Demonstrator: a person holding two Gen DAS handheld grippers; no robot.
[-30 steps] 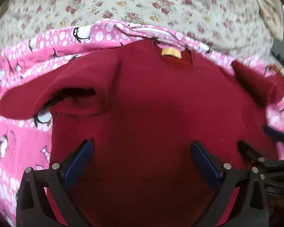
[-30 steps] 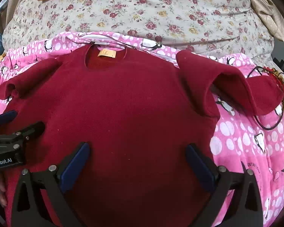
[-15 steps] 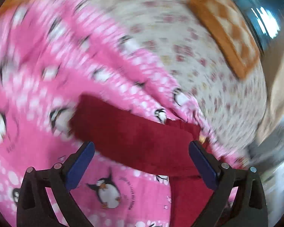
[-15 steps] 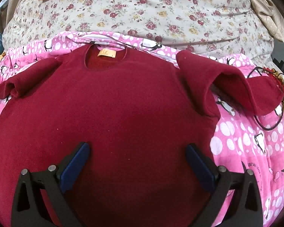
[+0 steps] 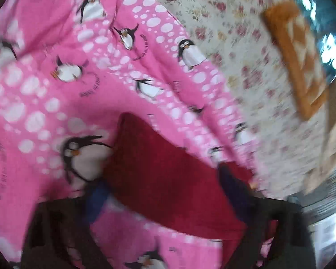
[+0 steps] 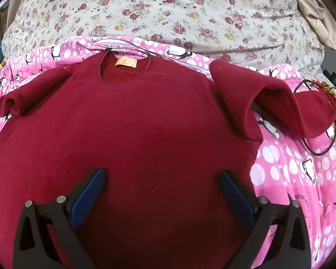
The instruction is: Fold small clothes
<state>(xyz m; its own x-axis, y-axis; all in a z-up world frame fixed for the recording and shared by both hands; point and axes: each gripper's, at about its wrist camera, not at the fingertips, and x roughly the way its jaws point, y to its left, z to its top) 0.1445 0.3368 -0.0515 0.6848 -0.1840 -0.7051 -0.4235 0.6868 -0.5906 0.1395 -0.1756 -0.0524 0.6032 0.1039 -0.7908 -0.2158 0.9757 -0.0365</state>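
A dark red sweater [image 6: 134,139] lies flat, front up, on a pink penguin-print blanket [image 6: 302,174], neck with a yellow label [image 6: 126,62] away from me. Its right sleeve [image 6: 280,103] is bunched and humped; its left sleeve [image 6: 31,94] lies out to the side. My right gripper [image 6: 162,179] is open and empty, hovering over the sweater's lower body. In the blurred left wrist view, my left gripper [image 5: 163,188] is open, its jaws on either side of the left sleeve [image 5: 168,174], just above it.
A floral bedspread [image 6: 179,11] lies beyond the blanket. An orange patterned cushion [image 5: 295,56] sits at the far edge. A black cable [image 6: 320,148] loops on the blanket by the right sleeve. Pink blanket [image 5: 56,89] spreads left of the left sleeve.
My left gripper swung from over the sweater's body out to the left sleeve and moved closer to it. The right gripper has stayed still.
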